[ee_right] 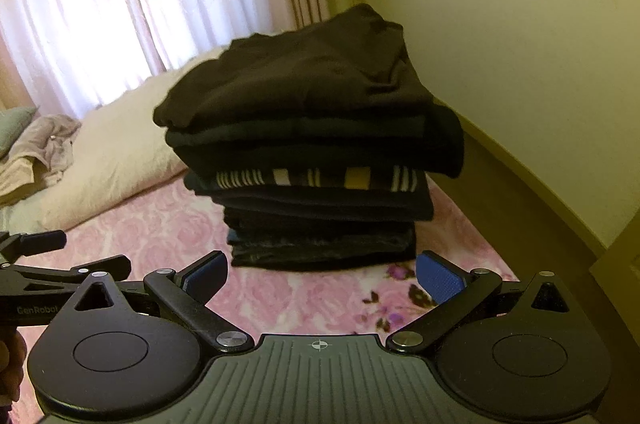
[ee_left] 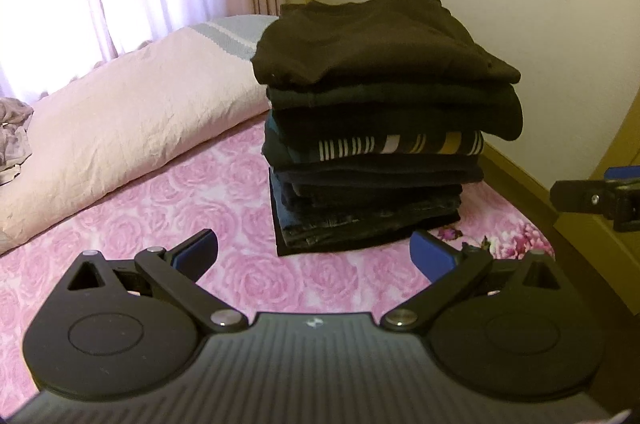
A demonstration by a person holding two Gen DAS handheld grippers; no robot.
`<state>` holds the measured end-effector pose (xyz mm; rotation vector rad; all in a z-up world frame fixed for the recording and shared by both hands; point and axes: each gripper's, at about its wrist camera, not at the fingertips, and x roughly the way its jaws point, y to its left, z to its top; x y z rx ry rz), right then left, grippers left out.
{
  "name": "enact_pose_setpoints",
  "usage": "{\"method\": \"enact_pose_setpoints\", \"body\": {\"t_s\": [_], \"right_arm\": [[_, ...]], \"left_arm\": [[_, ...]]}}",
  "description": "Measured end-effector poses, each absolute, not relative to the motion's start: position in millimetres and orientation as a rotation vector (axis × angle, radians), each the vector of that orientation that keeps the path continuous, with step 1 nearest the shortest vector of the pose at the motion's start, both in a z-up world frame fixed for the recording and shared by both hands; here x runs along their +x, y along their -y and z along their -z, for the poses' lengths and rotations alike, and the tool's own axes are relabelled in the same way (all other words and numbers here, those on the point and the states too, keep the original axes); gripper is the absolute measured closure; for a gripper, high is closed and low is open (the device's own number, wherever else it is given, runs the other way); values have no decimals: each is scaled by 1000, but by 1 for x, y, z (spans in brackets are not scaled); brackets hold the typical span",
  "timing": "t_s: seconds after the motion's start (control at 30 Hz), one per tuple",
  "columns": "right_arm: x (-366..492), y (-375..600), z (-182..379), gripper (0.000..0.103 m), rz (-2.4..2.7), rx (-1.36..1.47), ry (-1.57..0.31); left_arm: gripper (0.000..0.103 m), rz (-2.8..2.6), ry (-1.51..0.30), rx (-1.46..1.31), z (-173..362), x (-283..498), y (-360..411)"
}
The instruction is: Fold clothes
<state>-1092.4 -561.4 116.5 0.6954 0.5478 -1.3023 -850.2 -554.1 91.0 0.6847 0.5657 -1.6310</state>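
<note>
**Keep the tall pile safe**

My left gripper and right gripper are wide open and hold nothing. The folded stack sits on the pink bed. I should move slowly so it won't tip.

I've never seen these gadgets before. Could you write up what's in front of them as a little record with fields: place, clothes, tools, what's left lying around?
Place: bed with pink rose-print cover
Folded stack: dark garments piled high; brown top uppermost, one striped piece midway
Left tool: open, empty, short of the stack
Right tool: open, empty, short of the stack
Unfolded: crumpled pale garment by the pink pillow
</note>
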Motion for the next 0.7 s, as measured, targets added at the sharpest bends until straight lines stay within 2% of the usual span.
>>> {"method": "enact_pose_setpoints", "body": {"t_s": [0.23, 0.7], "right_arm": [[-1104, 559, -112, 0, 1314, 719, -579], [-1103, 561, -108, 0, 1287, 713, -603]], "left_arm": [[3, 1623, -610, 673, -88, -859, 555], [2, 1613, -572, 706, -89, -870, 551]]}}
